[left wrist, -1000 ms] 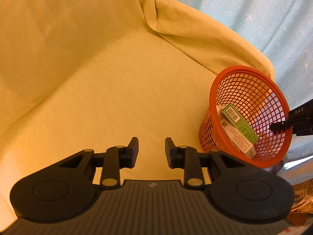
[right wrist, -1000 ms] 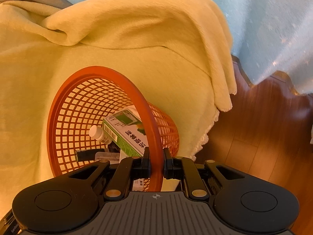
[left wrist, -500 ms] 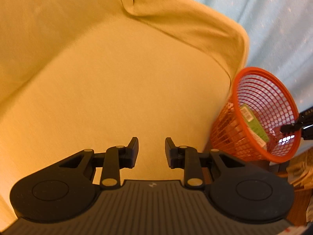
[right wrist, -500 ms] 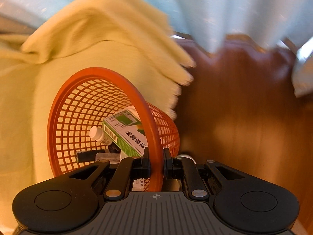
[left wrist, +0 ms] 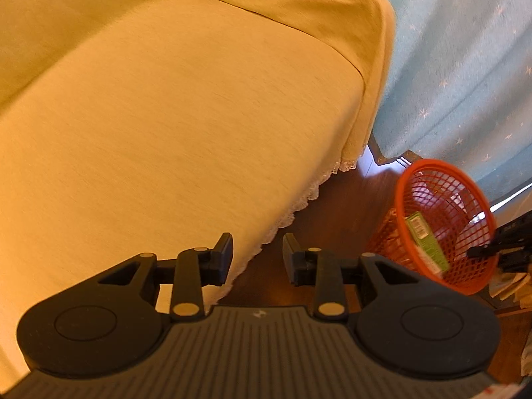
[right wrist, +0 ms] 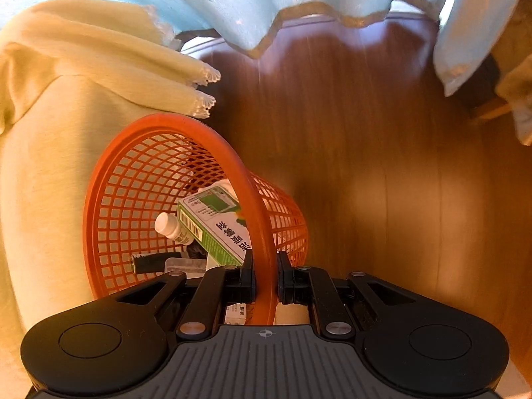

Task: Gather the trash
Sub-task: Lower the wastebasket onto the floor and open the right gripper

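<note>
An orange mesh basket hangs tilted beside the yellow-covered sofa, over the wooden floor. My right gripper is shut on the basket's rim. Inside lie a green and white carton, a small white bottle and a black tube. In the left wrist view the basket sits at the right with the carton in it, and the right gripper shows at its rim. My left gripper is open and holds nothing, above the sofa's lace-trimmed front edge.
The yellow sofa cover fills the left of the left wrist view. A light blue curtain with small stars hangs behind, down to the floor. Pale cloth and clutter sit at the far right of the floor.
The basket, held by the right gripper, has come off the sofa seat and moved right and down over the wooden floor. My left gripper has stayed open and swung toward the sofa's front edge.
</note>
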`<action>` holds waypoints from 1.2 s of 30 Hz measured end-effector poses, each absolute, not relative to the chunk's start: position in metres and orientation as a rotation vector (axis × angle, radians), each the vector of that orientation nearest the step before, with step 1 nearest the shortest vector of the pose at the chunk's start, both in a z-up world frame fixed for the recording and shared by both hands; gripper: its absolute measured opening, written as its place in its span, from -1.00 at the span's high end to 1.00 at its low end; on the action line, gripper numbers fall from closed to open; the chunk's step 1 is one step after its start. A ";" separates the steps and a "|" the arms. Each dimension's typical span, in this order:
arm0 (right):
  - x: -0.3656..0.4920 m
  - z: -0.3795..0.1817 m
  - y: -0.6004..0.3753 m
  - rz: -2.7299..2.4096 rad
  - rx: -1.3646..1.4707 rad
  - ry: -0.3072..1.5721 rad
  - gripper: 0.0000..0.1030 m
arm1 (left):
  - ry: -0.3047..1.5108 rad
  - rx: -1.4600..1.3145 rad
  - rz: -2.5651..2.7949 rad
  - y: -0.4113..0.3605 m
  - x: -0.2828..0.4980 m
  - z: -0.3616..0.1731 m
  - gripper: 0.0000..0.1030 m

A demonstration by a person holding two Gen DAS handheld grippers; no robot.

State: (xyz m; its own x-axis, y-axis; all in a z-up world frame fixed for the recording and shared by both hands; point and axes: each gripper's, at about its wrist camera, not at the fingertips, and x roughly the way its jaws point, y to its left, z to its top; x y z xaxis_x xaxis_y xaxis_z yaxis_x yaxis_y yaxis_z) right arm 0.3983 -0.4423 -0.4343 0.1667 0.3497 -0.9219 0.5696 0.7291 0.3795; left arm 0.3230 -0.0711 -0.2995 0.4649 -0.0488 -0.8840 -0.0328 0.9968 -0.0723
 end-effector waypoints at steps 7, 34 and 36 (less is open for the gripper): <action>0.404 -0.534 -0.464 -0.106 0.808 1.419 0.84 | 1.069 -0.060 -0.004 -0.133 0.313 -0.366 0.47; 0.404 -0.618 -0.462 -0.009 0.630 1.237 0.23 | 1.110 -0.021 0.049 -0.151 0.314 -0.441 0.06; 0.390 -0.582 -0.460 0.023 0.565 1.193 0.23 | 1.112 -0.025 0.036 -0.155 0.313 -0.429 0.02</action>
State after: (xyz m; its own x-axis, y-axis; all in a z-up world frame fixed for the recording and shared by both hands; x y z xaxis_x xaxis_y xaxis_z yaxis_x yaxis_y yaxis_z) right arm 0.3899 -0.4601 -0.5820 0.3857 0.3077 -0.8698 0.2744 0.8619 0.4265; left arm 0.3128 -0.1548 -0.4293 0.4428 0.0167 -0.8965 -0.0414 0.9991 -0.0019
